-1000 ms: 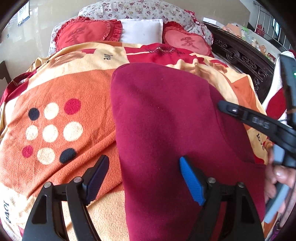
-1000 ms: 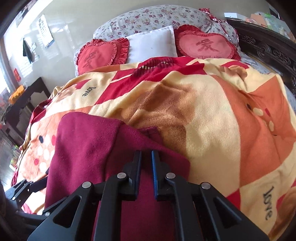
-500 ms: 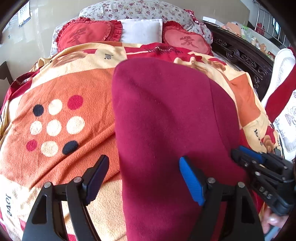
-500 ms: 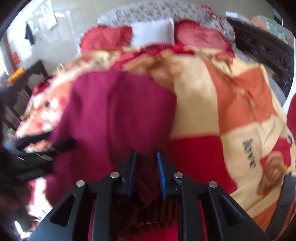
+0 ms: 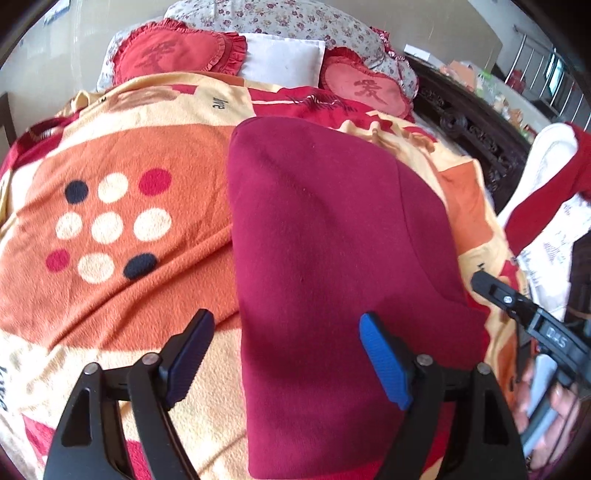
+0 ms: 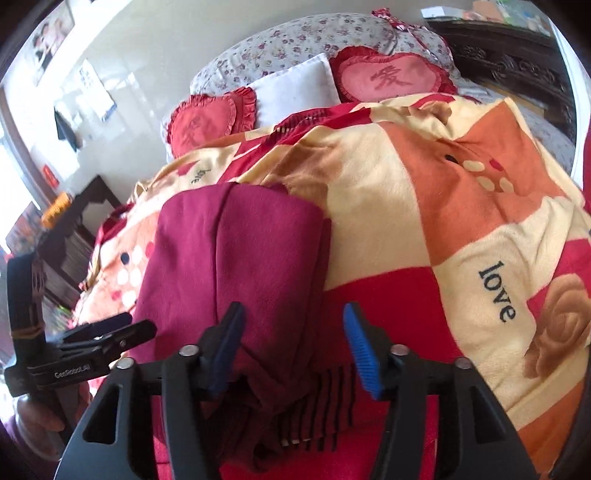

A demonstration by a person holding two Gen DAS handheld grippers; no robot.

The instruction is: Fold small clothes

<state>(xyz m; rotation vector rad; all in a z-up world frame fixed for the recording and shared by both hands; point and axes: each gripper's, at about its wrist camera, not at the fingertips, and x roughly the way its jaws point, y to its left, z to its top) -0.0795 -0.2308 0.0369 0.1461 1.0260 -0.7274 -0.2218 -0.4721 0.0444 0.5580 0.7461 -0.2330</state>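
A dark red garment [image 5: 325, 251] lies folded lengthwise on the patterned blanket [image 5: 122, 155]; it also shows in the right wrist view [image 6: 236, 266]. My left gripper [image 5: 286, 356] is open and empty, low over the garment's near left edge. My right gripper [image 6: 293, 347] is open and empty over the garment's near right corner, where a striped hem [image 6: 314, 410] bunches. The right gripper shows at the right edge of the left wrist view [image 5: 517, 306], the left gripper at the left of the right wrist view [image 6: 107, 336].
Two red heart cushions [image 5: 173, 55], a white pillow [image 5: 284, 62] and a floral pillow [image 5: 295, 22] lie at the bed's head. A dark carved wooden frame [image 5: 476, 129] runs along the right. A white and red garment [image 5: 546, 184] hangs at the right.
My right gripper was shut on the garment's right edge, carried it toward the near side and has now opened and released it. The left gripper stayed open and nearly still.
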